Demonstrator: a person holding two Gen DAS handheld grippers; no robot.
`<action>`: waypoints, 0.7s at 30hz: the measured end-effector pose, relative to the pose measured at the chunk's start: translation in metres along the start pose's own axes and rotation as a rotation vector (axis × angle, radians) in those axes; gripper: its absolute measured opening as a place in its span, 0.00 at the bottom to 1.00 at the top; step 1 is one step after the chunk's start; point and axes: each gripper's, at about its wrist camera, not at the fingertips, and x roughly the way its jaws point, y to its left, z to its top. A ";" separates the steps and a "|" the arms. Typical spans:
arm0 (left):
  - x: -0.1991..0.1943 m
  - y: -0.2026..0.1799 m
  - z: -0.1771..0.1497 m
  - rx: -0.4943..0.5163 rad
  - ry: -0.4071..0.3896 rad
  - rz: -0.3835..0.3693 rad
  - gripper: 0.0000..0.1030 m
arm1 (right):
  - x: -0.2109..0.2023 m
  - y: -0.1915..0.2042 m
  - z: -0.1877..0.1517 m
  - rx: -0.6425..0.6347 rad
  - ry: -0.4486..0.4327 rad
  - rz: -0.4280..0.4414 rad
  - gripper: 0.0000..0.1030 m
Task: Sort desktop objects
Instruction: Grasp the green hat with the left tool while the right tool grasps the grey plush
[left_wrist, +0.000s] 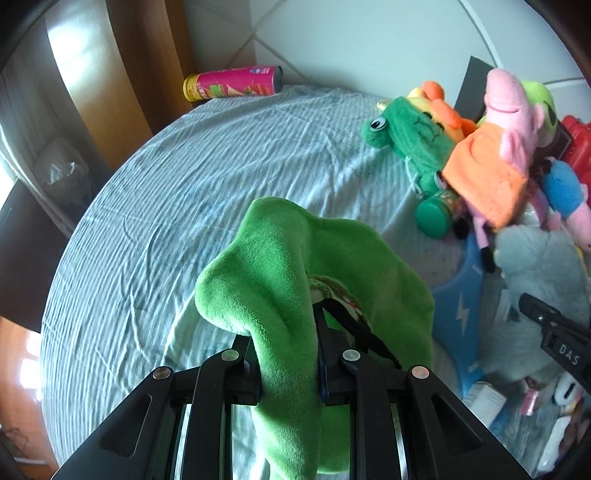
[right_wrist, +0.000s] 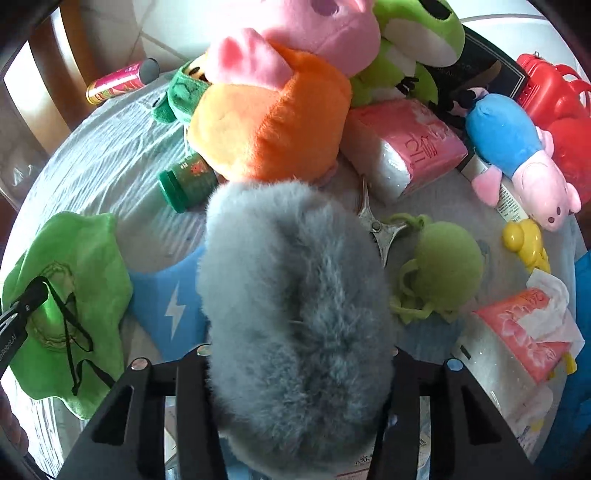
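In the left wrist view my left gripper (left_wrist: 288, 369) is shut on a fold of a bright green plush cloth (left_wrist: 266, 266) with a black strap, held over the pale blue tablecloth (left_wrist: 184, 177). The same green plush cloth (right_wrist: 77, 251) appears at the left of the right wrist view, with the left gripper (right_wrist: 22, 306) on it. A bulky grey furry plush (right_wrist: 295, 288) fills my right gripper (right_wrist: 295, 350); the jaws stand wide on it and fur hides the fingertips. From the left camera the right gripper (left_wrist: 550, 332) rests against the grey furry plush (left_wrist: 539, 273).
Toys are piled at the back right: a green frog plush (left_wrist: 406, 129), a pink pig in an orange dress (right_wrist: 273, 122), a blue pig plush (right_wrist: 513, 151), a red case (right_wrist: 554, 103). Also a green jar (right_wrist: 184, 181), blue lightning board (right_wrist: 170, 306), tissue packs (right_wrist: 406, 147), pink crisp can (left_wrist: 232, 83).
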 end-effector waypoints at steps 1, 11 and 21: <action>-0.010 -0.003 0.000 0.004 -0.017 -0.011 0.19 | -0.008 0.002 -0.002 -0.004 -0.012 0.005 0.44; -0.107 -0.029 -0.007 0.057 -0.180 -0.073 0.19 | -0.099 0.014 -0.021 -0.023 -0.155 0.051 0.43; -0.186 -0.050 -0.039 0.065 -0.296 -0.050 0.19 | -0.190 0.007 -0.051 -0.035 -0.303 0.090 0.28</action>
